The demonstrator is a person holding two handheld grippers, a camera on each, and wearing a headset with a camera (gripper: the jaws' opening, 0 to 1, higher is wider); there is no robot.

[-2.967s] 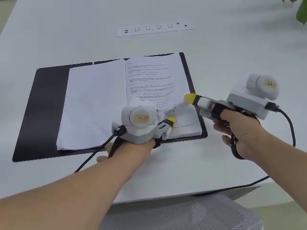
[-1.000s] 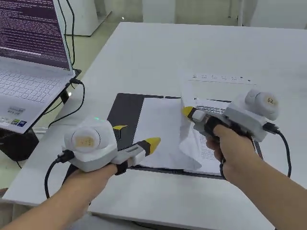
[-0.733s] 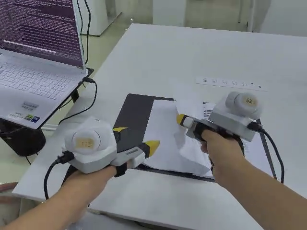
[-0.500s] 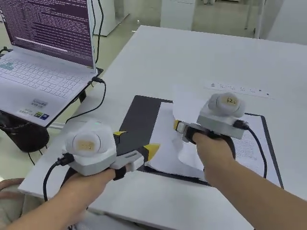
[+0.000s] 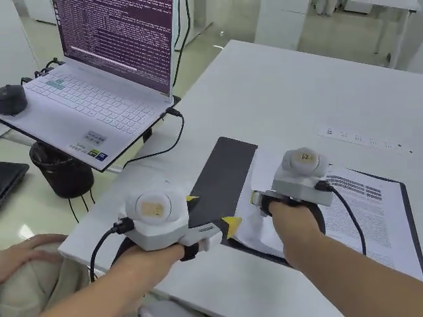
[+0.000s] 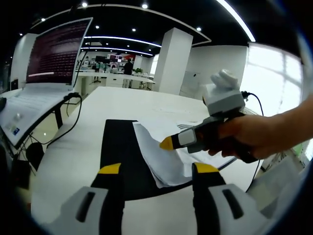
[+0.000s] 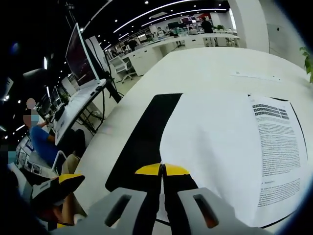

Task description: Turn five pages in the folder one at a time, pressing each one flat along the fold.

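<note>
The black folder (image 5: 221,175) lies open on the white table (image 5: 284,86). A blank white page (image 5: 264,168) arches over its left half, and a printed page (image 5: 377,205) lies flat on the right. My right gripper (image 5: 254,197) is shut on the blank page's free edge, low over the left half. The right gripper view has the jaws (image 7: 161,170) closed together at the edge of that page (image 7: 210,137). My left gripper (image 5: 211,211) hangs open at the folder's near-left corner, nothing between its fingers. In the left gripper view the right gripper (image 6: 166,143) is ahead, over the page (image 6: 161,161).
An open laptop (image 5: 99,86) stands on a side table to the left, with a cable (image 5: 158,148) running to the main table. A black bin (image 5: 59,172) is below it. A power strip (image 5: 367,139) lies beyond the folder. A person (image 7: 41,139) sits far left.
The right gripper has carried the lifted page leftward across the folder and lowered it. The left gripper has come off the pages to the near-left corner. The head view swung left.
</note>
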